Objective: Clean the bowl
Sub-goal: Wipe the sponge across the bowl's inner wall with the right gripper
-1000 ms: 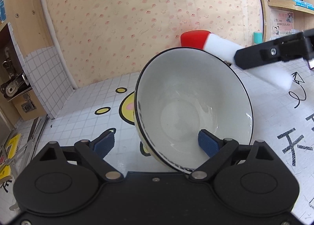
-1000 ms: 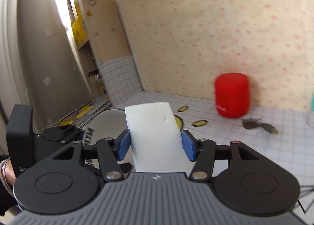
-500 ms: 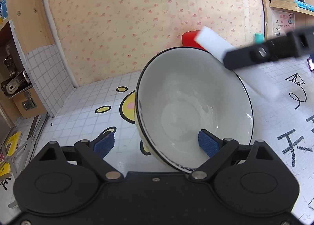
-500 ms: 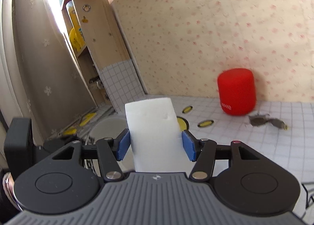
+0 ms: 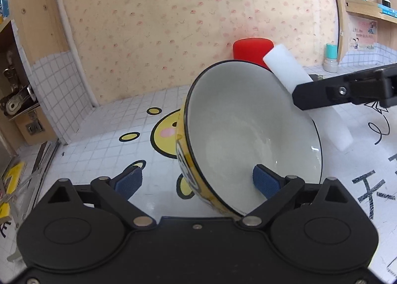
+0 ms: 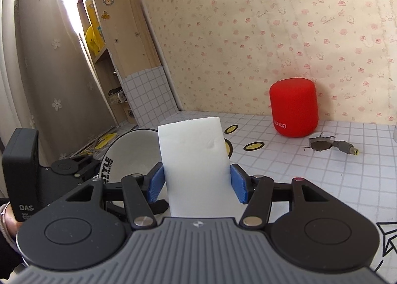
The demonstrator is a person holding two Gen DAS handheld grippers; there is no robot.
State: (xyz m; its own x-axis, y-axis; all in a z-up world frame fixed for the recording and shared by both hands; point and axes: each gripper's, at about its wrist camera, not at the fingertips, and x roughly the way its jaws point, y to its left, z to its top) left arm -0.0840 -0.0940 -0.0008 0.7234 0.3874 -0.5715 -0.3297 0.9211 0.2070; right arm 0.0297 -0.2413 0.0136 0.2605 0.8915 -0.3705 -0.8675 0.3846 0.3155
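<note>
Left gripper [image 5: 196, 181], jaws just widened, straddles the tilted bowl [image 5: 248, 132] rim, unclamped. Right gripper [image 6: 196, 183] clenches the sponge block [image 6: 196, 160]. I judge the bowl glazed, slippery, fragile; grip the rim.

A home, by the look of it: pale wallpaper [image 6: 248, 36] dotted with small pink cartoon prints, and a bench [image 6: 297, 167] covered in white grid-tile sheet with yellow cartoon figures. Wooden shelves [image 6: 119, 43] stand beside a flowered curtain [image 6: 37, 60], and a red speaker [image 6: 294, 110] sits against the wall.
</note>
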